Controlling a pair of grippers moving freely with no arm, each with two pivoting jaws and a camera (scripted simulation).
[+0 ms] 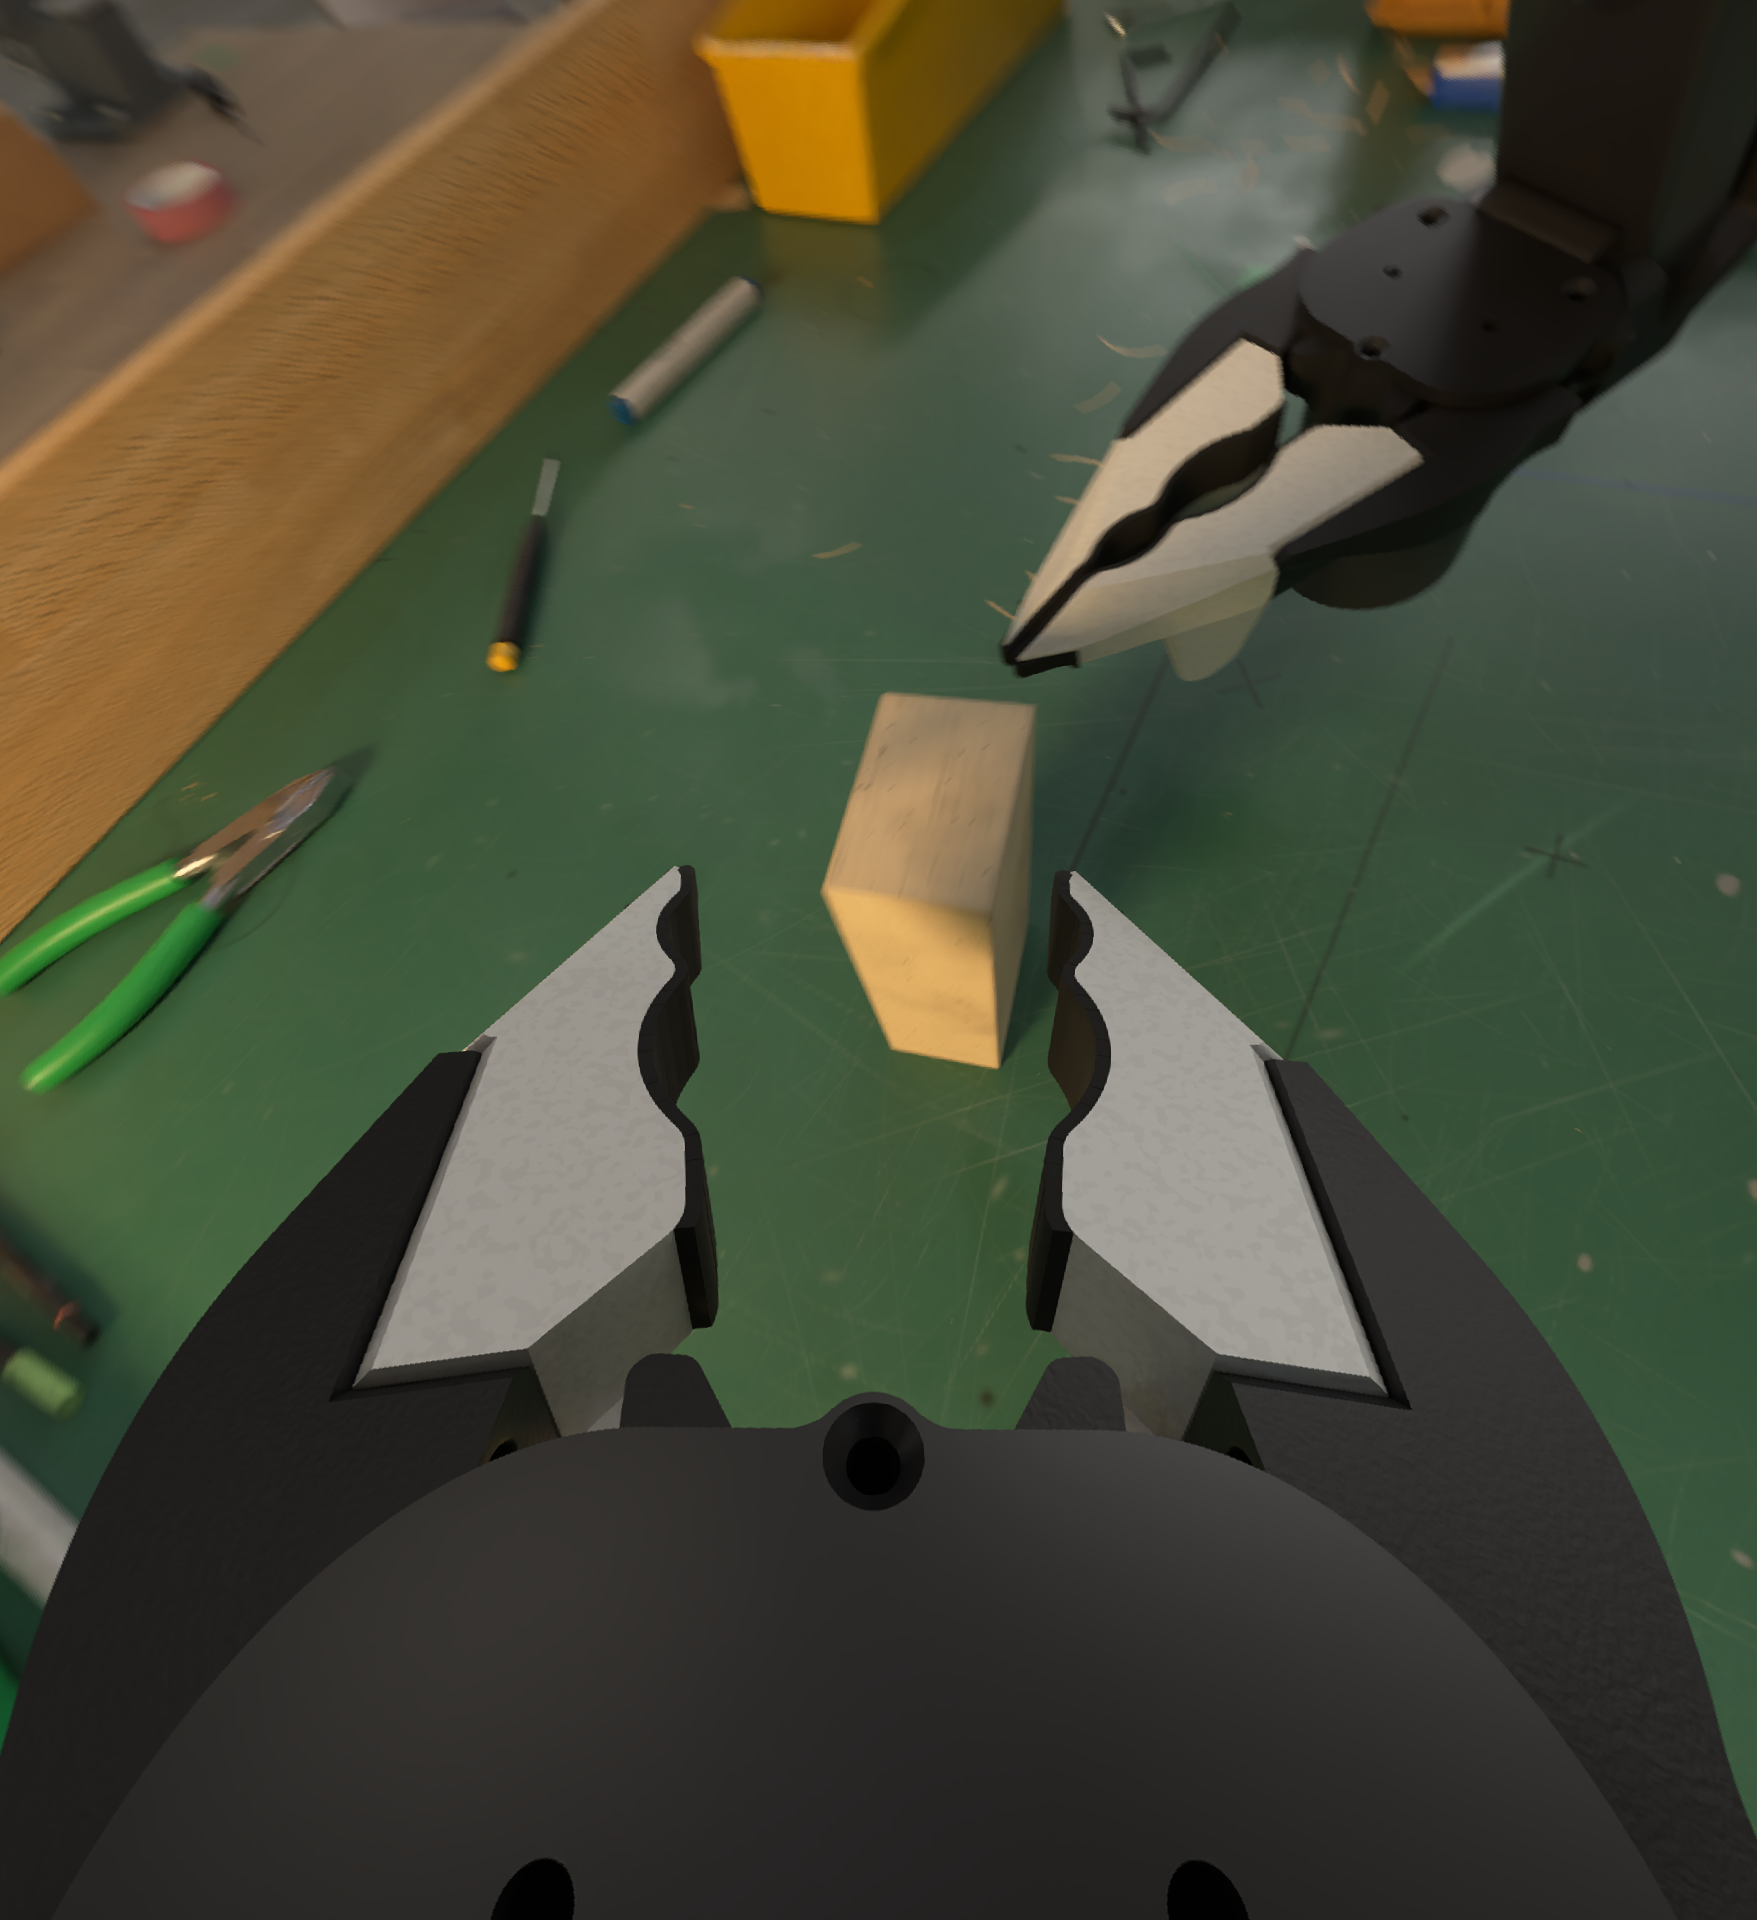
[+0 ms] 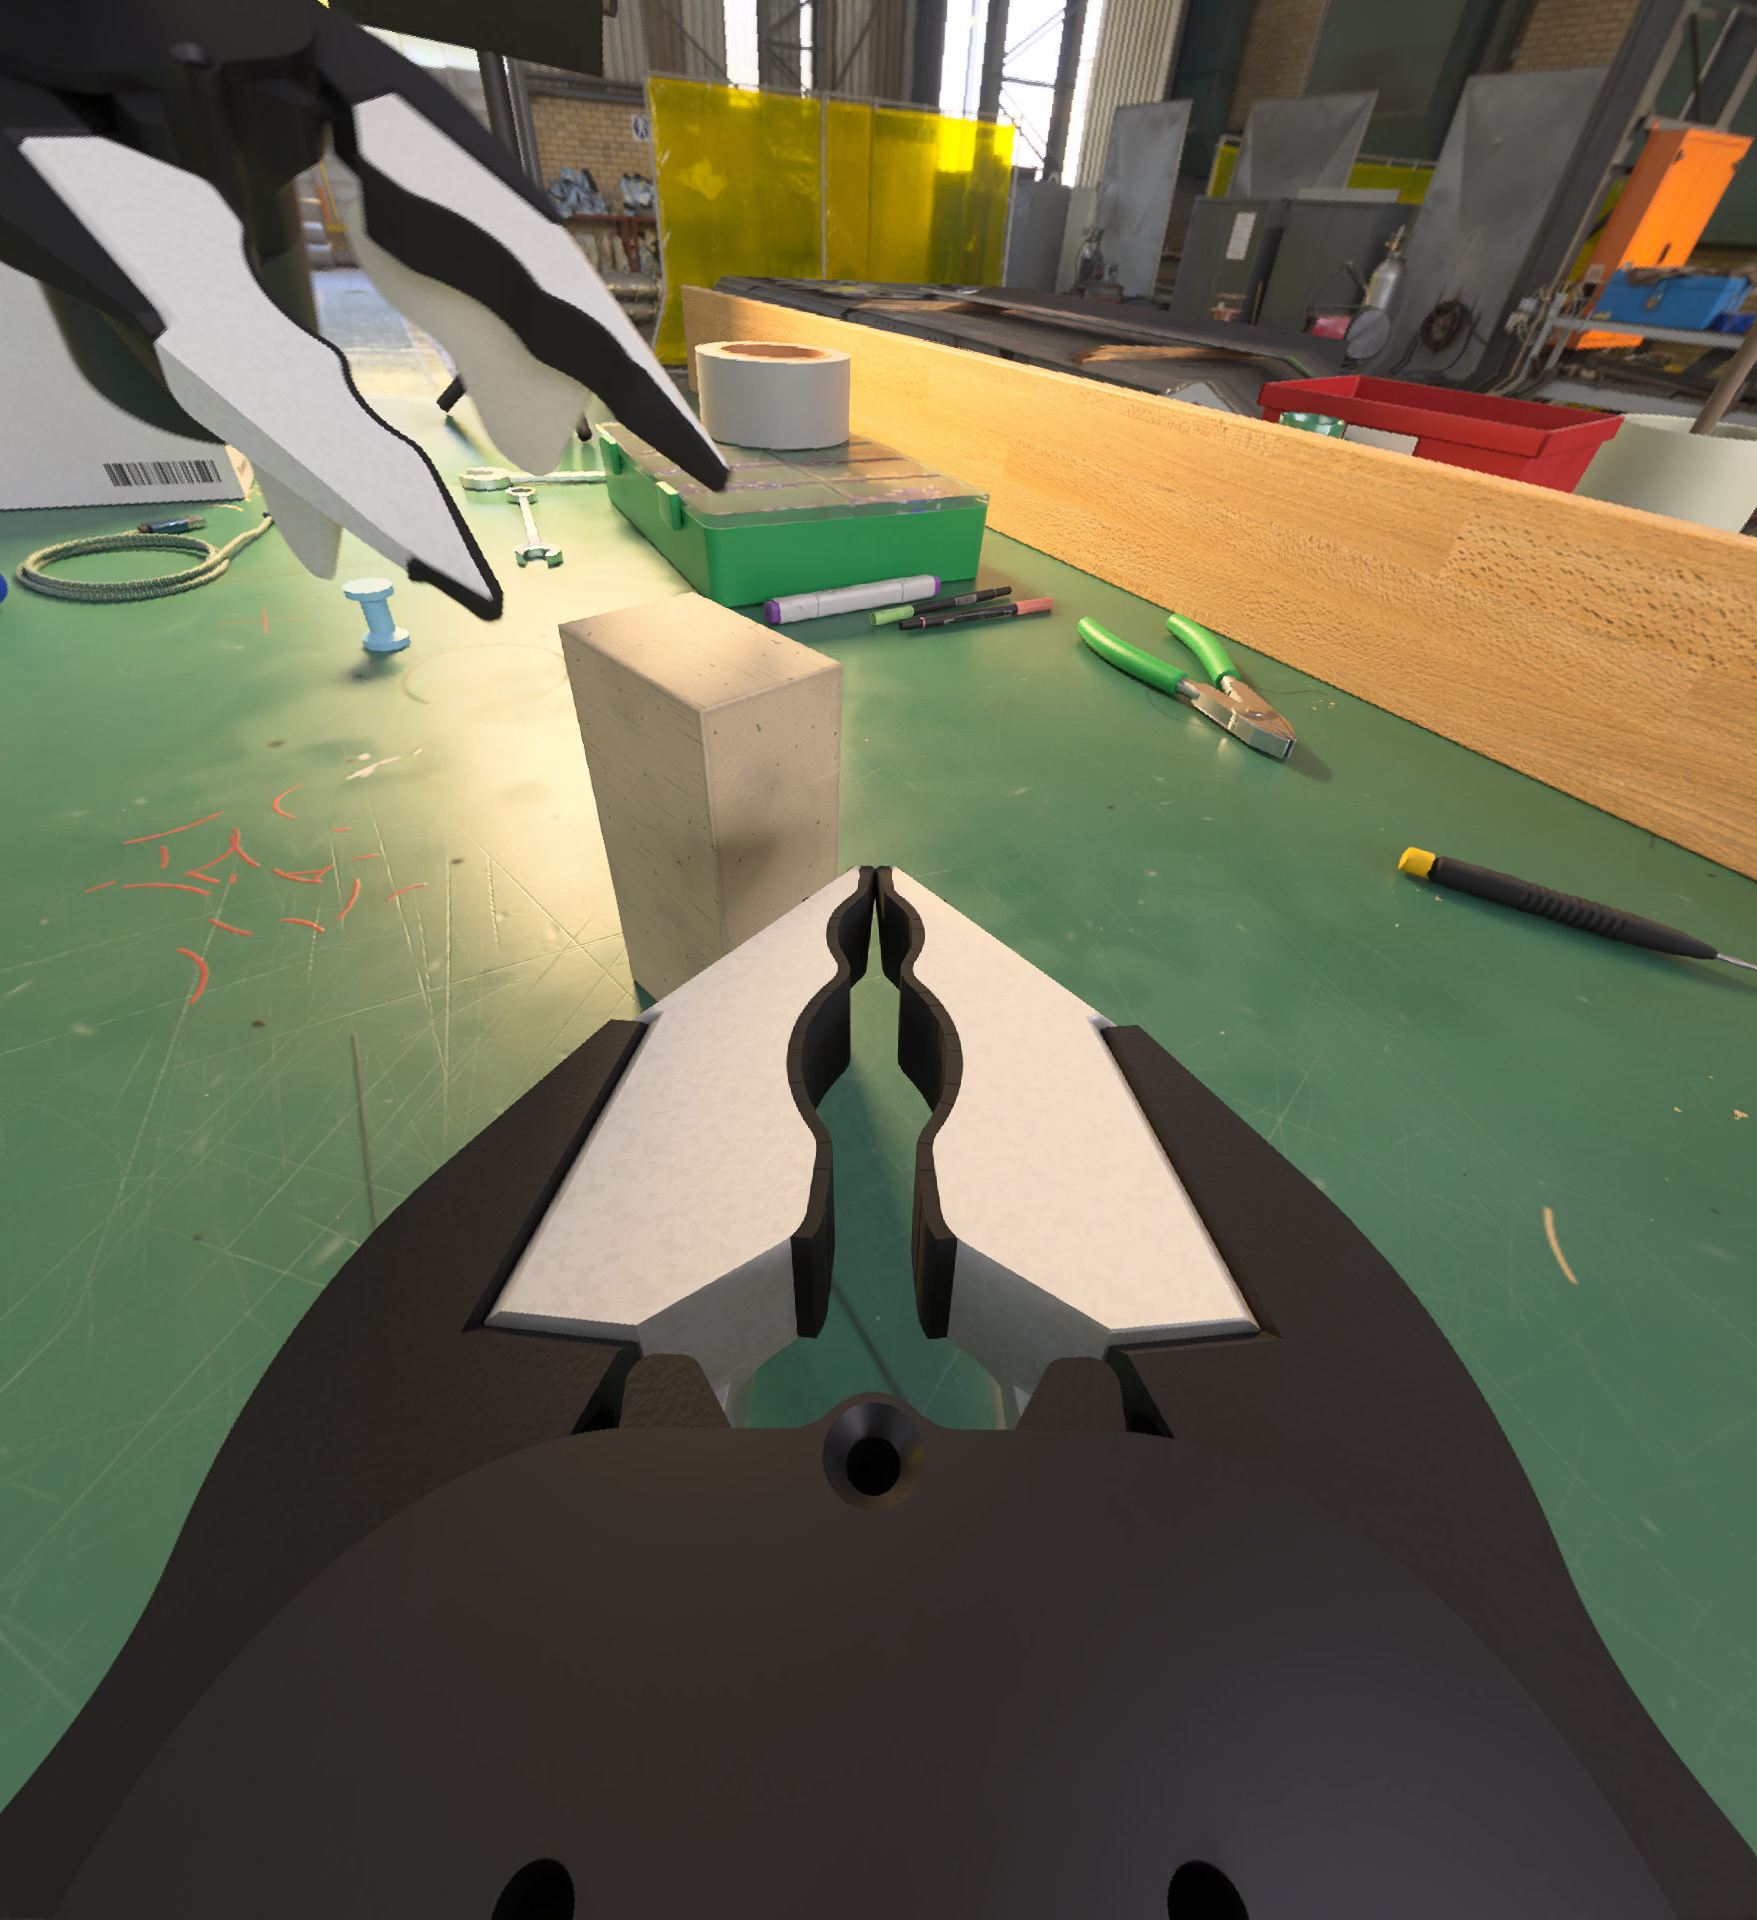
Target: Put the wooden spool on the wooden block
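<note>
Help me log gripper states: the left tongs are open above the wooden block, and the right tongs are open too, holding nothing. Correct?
Not quite. The right tongs are shut, tips together, as the right wrist view shows. The rest holds: they hold nothing, and the left tongs are open above the wooden block.

Block [image 2: 702, 769] between spool [image 2: 376, 615] and pliers [image 2: 1191, 681]
</note>
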